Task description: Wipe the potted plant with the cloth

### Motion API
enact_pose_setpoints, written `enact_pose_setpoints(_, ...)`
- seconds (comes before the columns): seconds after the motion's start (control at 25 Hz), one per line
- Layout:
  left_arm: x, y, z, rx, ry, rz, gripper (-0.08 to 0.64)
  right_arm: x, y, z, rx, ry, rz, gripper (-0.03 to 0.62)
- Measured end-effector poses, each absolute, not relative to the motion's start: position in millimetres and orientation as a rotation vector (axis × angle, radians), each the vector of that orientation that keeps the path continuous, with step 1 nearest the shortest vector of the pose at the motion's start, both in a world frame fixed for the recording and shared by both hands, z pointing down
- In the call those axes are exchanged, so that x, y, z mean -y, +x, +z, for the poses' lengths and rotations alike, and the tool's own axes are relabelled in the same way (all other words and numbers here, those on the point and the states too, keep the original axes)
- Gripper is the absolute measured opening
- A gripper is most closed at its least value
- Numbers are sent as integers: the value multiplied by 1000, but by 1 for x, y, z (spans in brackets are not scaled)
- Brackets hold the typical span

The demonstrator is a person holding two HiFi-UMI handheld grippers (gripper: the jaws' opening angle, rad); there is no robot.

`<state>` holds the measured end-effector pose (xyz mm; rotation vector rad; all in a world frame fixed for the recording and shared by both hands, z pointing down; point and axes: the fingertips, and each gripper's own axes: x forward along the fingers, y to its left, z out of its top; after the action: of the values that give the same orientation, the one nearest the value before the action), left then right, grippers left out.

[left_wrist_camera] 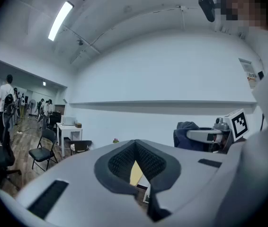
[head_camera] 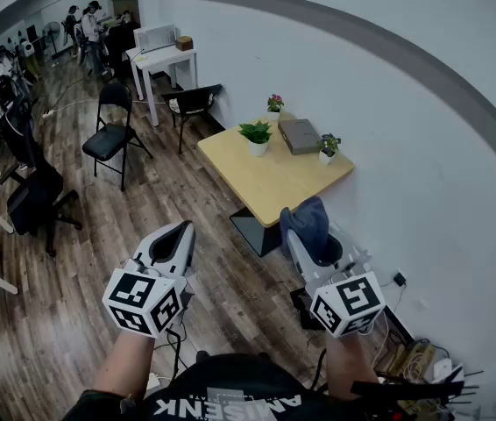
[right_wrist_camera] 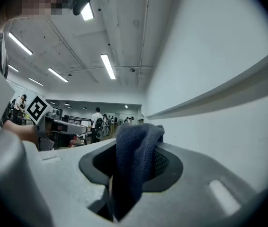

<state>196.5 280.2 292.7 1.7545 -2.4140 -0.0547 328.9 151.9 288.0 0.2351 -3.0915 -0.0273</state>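
Three small potted plants stand on a yellow table (head_camera: 274, 182) ahead: a green one (head_camera: 256, 135) in a white pot, a pink-flowered one (head_camera: 275, 103) behind it, and a leafy one (head_camera: 328, 146) at the right. My right gripper (head_camera: 305, 226) is shut on a dark blue cloth (head_camera: 309, 218), which drapes out of its jaws (right_wrist_camera: 136, 157). My left gripper (head_camera: 176, 235) is shut and holds nothing; in the left gripper view (left_wrist_camera: 135, 151) its jaws meet at the tips. Both grippers are held level, well short of the table.
A grey flat box (head_camera: 300, 135) lies on the yellow table between the plants. A black folding chair (head_camera: 112, 130) and another chair (head_camera: 192, 102) stand on the wooden floor to the left. A white desk (head_camera: 162, 61) is farther back. People stand at the far left. Cables lie at the right wall.
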Motion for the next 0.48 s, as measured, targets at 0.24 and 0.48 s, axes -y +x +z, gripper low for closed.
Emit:
enact_pose_setpoints(0.24, -284, 194, 293, 2423, 1757, -41, 2, -155, 324, 287, 3089, 242, -35, 126)
enact_pose_setpoints(0.48, -288, 182, 291, 2460, 1742, -11, 2, -165, 317, 275, 3138, 187, -72, 126)
